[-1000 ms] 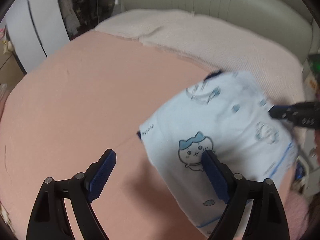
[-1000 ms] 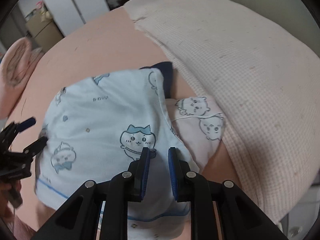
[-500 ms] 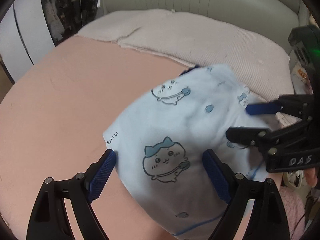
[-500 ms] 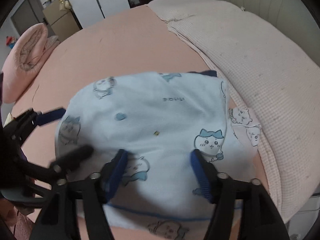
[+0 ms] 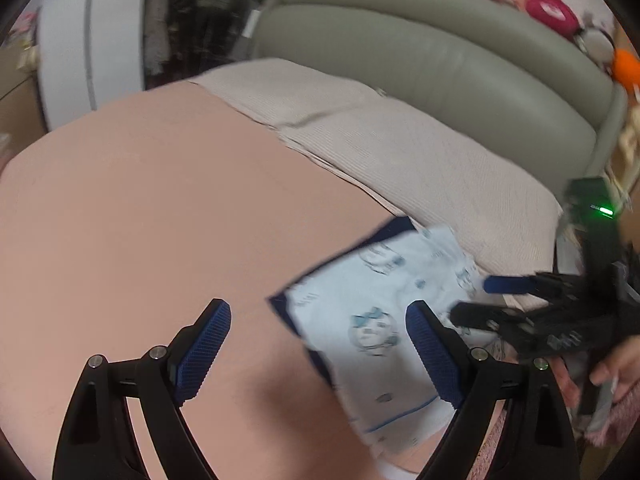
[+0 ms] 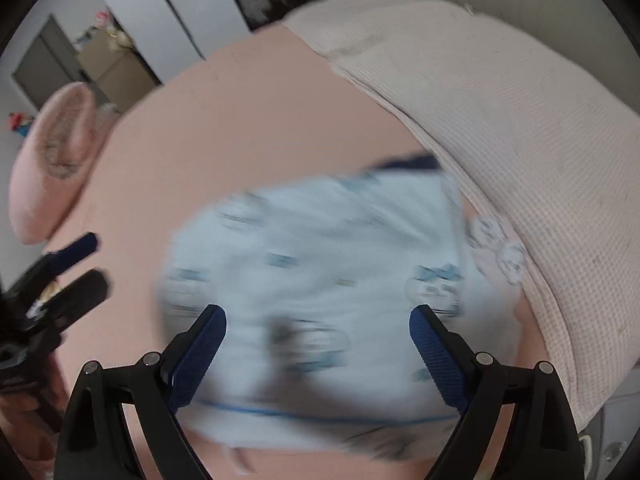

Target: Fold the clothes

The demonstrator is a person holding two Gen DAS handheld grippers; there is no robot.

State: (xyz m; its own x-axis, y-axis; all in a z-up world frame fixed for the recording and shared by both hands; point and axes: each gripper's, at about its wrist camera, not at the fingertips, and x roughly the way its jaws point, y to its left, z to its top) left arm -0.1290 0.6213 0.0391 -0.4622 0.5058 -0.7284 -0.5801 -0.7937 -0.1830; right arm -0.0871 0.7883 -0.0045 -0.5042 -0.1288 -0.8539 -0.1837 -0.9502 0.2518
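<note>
A folded light blue garment [image 5: 376, 320] with cartoon cat prints and a navy edge lies on the pink bed sheet [image 5: 160, 220]. It also shows blurred in the right wrist view [image 6: 320, 280]. My left gripper [image 5: 318, 344] is open and empty above the sheet, with the garment by its right finger. My right gripper [image 6: 318, 344] is open and empty above the garment. The right gripper also shows in the left wrist view [image 5: 476, 298], open over the garment's right edge. The left gripper also shows at the left of the right wrist view [image 6: 90, 264].
A beige waffle blanket [image 5: 400, 148] covers the bed's far side below a grey-green padded headboard [image 5: 440, 52]. A pink printed cloth [image 6: 500, 252] peeks from under the garment. A pink pillow [image 6: 52, 160] lies at the far left. White wardrobes [image 6: 168, 12] stand behind.
My right gripper opened and let go of the blue garment, which now lies flat on the sheet. Both grippers have pulled back and tilted upward.
</note>
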